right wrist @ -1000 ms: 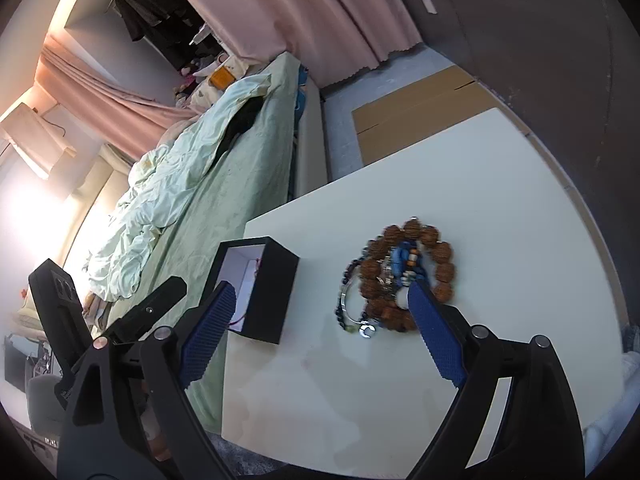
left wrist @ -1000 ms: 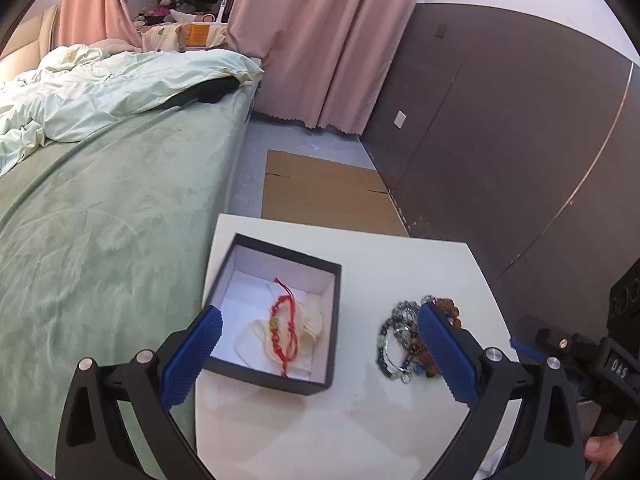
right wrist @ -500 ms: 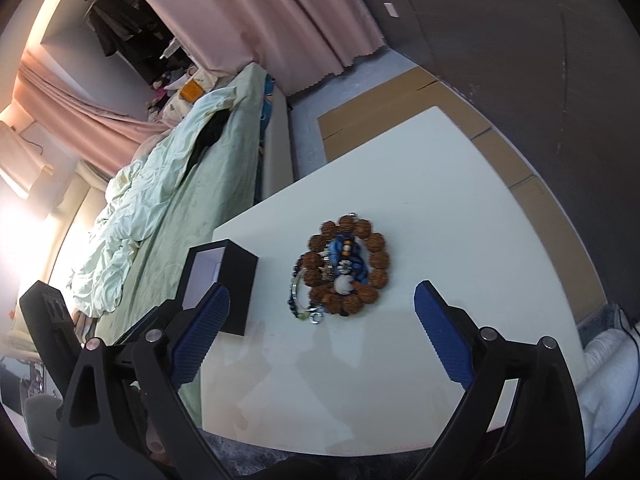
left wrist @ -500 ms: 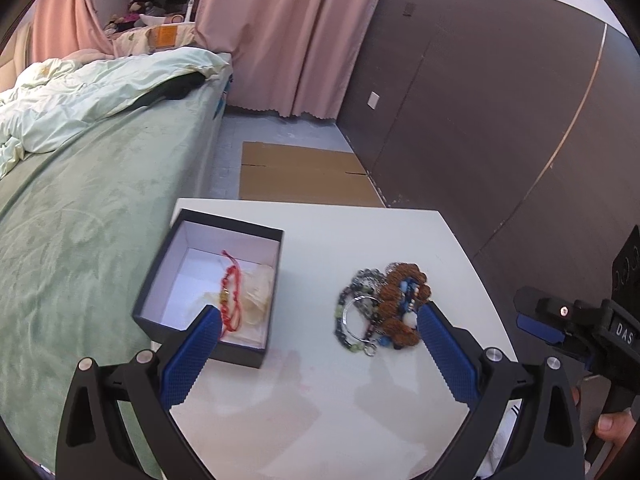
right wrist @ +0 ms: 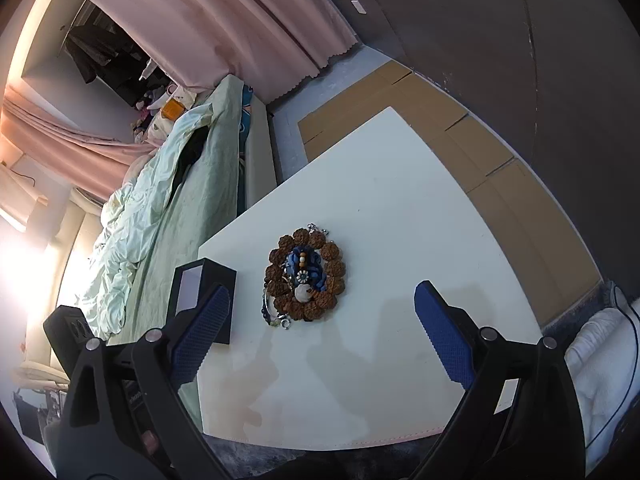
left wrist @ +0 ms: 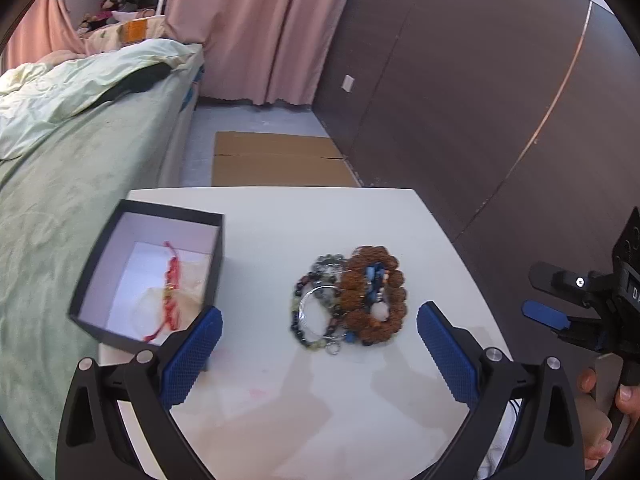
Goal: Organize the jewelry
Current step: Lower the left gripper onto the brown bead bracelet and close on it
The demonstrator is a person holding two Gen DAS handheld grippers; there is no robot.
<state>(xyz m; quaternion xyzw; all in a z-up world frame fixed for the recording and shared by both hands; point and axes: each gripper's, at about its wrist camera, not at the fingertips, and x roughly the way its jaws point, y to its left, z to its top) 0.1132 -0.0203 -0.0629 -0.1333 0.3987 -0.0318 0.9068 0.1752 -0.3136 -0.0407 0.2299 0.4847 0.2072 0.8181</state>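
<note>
Both our left gripper and right gripper hover wide open, holding nothing, above the white tabletop. The heap of beaded bracelets lies just right of the open black square box holding a red cord bracelet.

The left wrist view looks forward and down from above the near edge of the white table, facing the far dark wall. Its fingers frame the pile of bracelets, which lies just ahead between them; the black box sits at the left fingertip.

The right wrist view looks from higher and farther back, tilted, with the same pile of bracelets ahead between its fingers and the black box behind the left fingertip. Both views share table, box, bracelets, bed and curtain.
</note>
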